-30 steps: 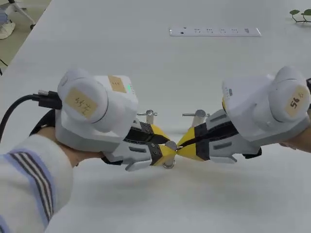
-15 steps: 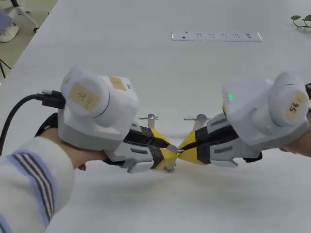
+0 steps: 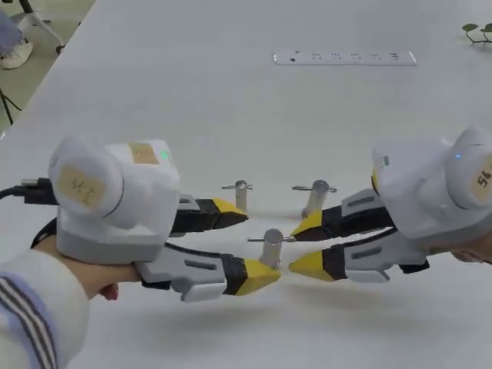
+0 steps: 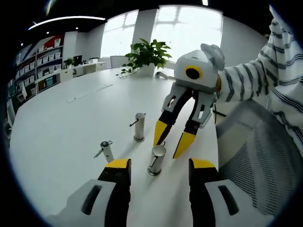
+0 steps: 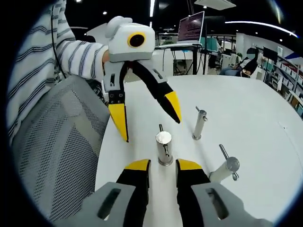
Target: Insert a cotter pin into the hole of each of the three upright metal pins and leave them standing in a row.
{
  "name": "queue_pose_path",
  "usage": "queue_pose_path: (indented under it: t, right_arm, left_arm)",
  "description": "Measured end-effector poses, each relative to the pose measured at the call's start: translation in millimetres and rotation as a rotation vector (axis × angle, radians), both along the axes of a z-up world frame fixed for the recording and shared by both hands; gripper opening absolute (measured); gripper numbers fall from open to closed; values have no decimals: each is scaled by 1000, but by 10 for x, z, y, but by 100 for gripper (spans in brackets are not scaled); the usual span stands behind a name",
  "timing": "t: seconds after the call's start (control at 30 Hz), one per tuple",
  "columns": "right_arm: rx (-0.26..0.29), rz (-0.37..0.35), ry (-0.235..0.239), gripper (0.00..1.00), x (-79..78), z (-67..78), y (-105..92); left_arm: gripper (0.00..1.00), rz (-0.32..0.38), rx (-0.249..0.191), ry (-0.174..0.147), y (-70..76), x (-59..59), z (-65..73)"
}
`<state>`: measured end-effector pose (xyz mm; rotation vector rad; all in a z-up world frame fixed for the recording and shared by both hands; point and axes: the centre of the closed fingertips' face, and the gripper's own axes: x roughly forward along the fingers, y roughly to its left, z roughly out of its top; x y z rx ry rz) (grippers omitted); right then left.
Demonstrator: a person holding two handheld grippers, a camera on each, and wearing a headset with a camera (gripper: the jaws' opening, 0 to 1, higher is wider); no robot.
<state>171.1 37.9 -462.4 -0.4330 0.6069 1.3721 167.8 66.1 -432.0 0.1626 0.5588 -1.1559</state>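
Three short upright silver metal pins [image 3: 270, 250] are standing on the white table [image 3: 231, 108], each carrying a thin wire cotter pin [image 3: 231, 186] through the hole near its top. The nearest is standing free between the left gripper [image 3: 261, 243] and the right gripper [image 3: 294, 248], both gaping wide and gripping nothing. The other two are standing side by side just behind.

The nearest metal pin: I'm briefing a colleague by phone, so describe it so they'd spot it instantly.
On the white workbench, the left gripper and right gripper face each other. Between the two stands an upright metal pin. Unlike the two pins behind it, it stands alone, nearest the person.
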Motion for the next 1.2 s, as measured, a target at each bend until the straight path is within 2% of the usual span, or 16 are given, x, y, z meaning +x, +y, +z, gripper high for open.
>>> queue_pose_path:
  t: [0.07,0.2,0.27,0.33,0.37,0.43,0.57,0.67,0.8,0.87,0.97,1.2]
  right_arm:
    - [26,-23,14,18,2,2,33]
    - [106,-68,38,22,22,47,124]
    - [130,-77,41,23,20,53,156]
    - [138,-85,48,23,9,39,176]
    - [141,-88,49,23,6,32,184]
    - [150,-101,56,23,9,14,199]
    - [182,-117,66,23,13,0,241]
    - [181,-104,60,23,-5,-30,278]
    - [180,-95,59,22,-9,-78,316]
    - [161,-97,43,19,12,-116,312]
    - [156,-100,37,14,33,-135,309]
    - [147,-89,14,10,57,-136,313]
  left_arm:
    - [51,36,-30,13,31,-10,33]
    - [72,79,-58,19,90,-12,54]
    - [76,90,-61,16,120,-27,64]
    - [76,148,-98,28,151,17,107]
    - [79,174,-120,23,167,47,138]
    - [88,178,-122,20,188,43,160]
    - [97,185,-118,4,197,38,185]
    - [99,175,-115,15,185,-13,183]
    - [99,161,-105,14,158,-85,203]
    - [99,155,-102,16,146,-115,211]
    - [99,154,-94,16,143,-132,213]
    - [99,170,-98,19,142,-142,220]
